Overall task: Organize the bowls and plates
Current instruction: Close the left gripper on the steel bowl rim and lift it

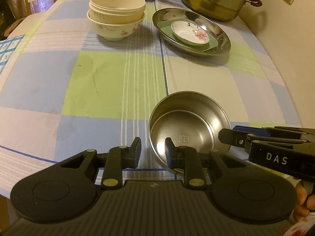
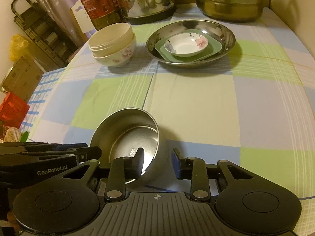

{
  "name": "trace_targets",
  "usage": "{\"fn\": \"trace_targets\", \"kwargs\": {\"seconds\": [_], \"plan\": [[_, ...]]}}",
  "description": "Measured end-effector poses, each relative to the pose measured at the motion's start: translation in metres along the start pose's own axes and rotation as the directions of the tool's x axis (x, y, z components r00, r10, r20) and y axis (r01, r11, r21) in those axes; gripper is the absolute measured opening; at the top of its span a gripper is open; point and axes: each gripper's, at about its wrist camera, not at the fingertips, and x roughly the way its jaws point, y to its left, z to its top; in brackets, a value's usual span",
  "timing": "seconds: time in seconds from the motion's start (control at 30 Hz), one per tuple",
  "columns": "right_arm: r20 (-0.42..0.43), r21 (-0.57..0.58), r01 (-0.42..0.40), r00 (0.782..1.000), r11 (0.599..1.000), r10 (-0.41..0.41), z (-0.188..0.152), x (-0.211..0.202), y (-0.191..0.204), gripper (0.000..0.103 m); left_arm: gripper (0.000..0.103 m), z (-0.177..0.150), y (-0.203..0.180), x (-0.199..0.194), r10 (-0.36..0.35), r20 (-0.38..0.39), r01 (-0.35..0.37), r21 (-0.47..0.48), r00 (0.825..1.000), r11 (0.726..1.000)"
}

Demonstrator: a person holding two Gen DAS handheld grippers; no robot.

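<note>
The steel bowl [image 2: 128, 141] sits tilted at the near table edge, straddled by both grippers: the right gripper [image 2: 157, 162] has its rim wall between spread, unclenched fingers, 1 inside, 1 outside; the left gripper [image 1: 152, 151], also released, has 1 finger in the bowl. I judge the right better placed. Far off stand 2 stacked bowls [image 2: 113, 45] and the plate pile in a steel dish [image 2: 226, 45], with bare cloth [image 2: 187, 98] between
</note>
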Motion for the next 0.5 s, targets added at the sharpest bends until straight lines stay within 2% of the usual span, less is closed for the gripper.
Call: {"fn": "trace_targets", "kwargs": {"seconds": [0.3,0.43,0.5], "plan": [[-0.012,-0.004,0.002,1.0,1.0,-0.002,0.0015,0.0058,0.0003,0.018,0.021,0.0019,-0.0007,0.0073,-0.006,-0.015,0.006,0.017,1.0,1.0],[-0.011,-0.009,0.0,1.0,1.0,0.0,0.0009,0.0064,0.0011,0.01,0.011,0.002,-0.0008,0.0091,-0.022,-0.02,0.023,0.019,1.0,1.0],[-0.008,-0.02,0.003,1.0,1.0,-0.004,0.0008,0.0062,0.0027,0.01,0.01,0.0016,-0.0018,0.0093,-0.023,-0.019,0.024,0.025,1.0,0.999]]}}
